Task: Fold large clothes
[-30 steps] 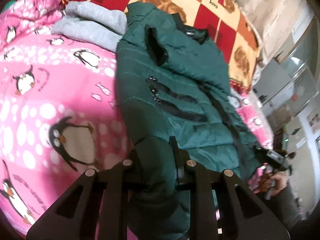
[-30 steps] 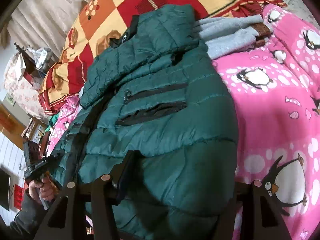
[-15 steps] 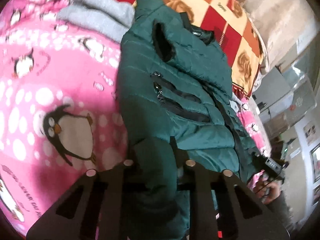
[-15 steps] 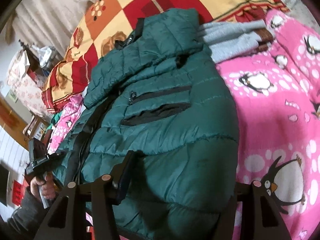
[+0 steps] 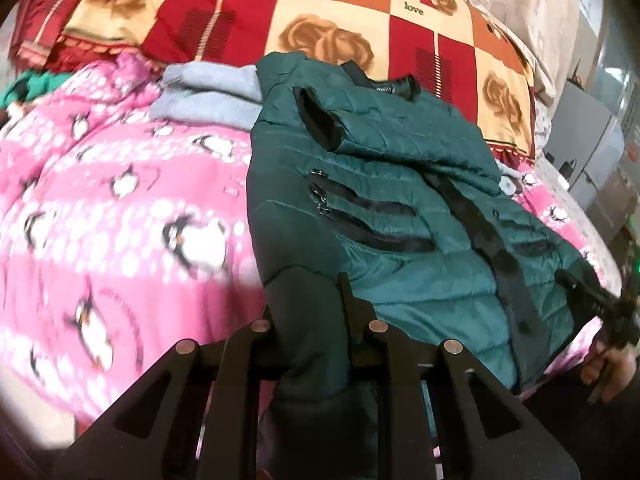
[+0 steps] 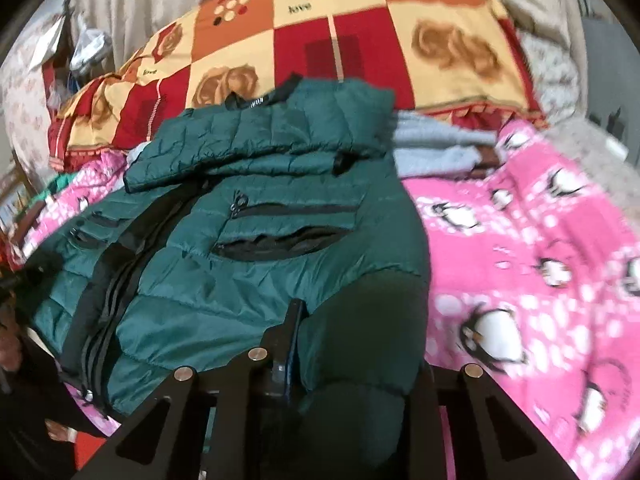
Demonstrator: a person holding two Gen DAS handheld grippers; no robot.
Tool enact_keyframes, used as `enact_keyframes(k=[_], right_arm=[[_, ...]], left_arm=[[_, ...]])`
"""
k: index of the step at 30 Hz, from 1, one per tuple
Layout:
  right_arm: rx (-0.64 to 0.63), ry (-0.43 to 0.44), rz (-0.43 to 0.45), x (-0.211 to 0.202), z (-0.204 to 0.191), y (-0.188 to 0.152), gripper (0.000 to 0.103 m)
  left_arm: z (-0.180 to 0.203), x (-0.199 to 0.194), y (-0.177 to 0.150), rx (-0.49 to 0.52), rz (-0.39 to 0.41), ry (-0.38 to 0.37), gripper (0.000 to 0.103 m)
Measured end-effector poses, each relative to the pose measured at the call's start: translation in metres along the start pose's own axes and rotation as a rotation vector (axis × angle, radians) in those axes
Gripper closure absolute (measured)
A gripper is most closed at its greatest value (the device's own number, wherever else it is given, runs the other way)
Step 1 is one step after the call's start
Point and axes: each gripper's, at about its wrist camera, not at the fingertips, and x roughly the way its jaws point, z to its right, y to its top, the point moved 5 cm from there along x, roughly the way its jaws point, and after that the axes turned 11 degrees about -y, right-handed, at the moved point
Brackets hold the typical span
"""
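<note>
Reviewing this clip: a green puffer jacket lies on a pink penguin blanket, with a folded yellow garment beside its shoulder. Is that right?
Not quite. The folded garment beside the green puffer jacket is grey, not yellow; the left wrist view shows it clearly. The jacket does lie on the pink penguin blanket.

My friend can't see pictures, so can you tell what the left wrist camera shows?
The left gripper is shut on the bottom edge of a dark green puffy jacket that lies on a pink penguin blanket. Folded grey clothes sit behind it, by a red and orange rose quilt.
</note>
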Motion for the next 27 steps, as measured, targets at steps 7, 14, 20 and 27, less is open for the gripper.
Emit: enact_keyframes(k=[7,14,20,27], right_arm=[[0.01,-0.003,0.054,-0.059,-0.003,-0.022,0.082],[0.006,-0.028,0.036,-0.105,-0.001,-0.047,0.082],[0.001,-0.033,0.091,-0.157,0.008,-0.052,0.083],[0.024,-0.028,0.172,-0.183,0.016,-0.022,0.083]], left_arm=[[0.007,-0.05,-0.017,-0.116,0.004,-0.017,0.089],[0.018,-0.092,-0.038,-0.117,0.037,-0.034,0.089],[0.034,-0.131,-0.043,-0.084,0.081,-0.06,0.089],[0.045,-0.156,-0.019,-0.117,0.164,-0.162,0.089]])
